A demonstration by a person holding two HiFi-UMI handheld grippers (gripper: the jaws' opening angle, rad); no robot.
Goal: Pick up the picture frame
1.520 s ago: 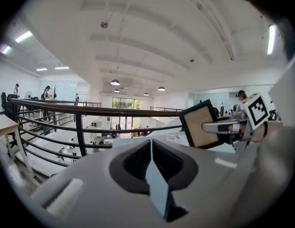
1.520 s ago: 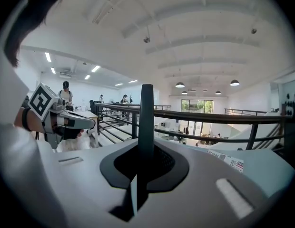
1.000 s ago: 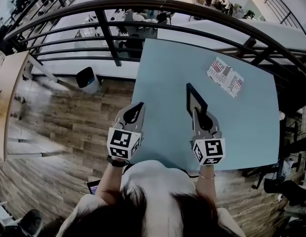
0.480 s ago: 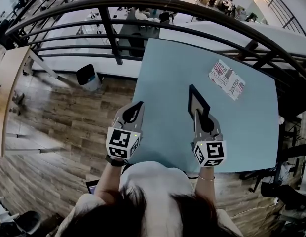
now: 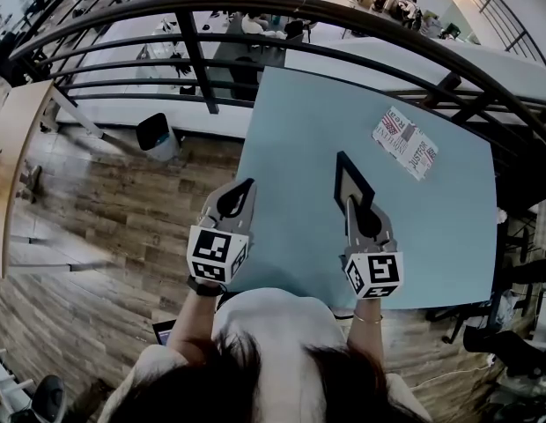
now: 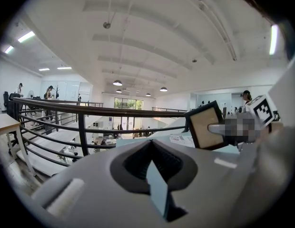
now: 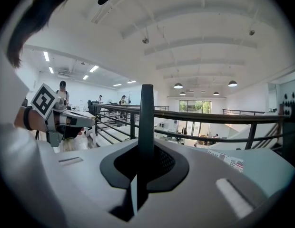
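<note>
Picture frame (image 5: pixel 350 180), black-edged, pale tan panel, upright in right tool (image 5: pixel 350 204).

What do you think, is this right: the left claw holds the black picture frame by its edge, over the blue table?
Not quite. It is the right claw that holds the black picture frame by its edge, over the blue table. The right gripper view shows the frame's edge clamped between that claw's jaws.
</note>
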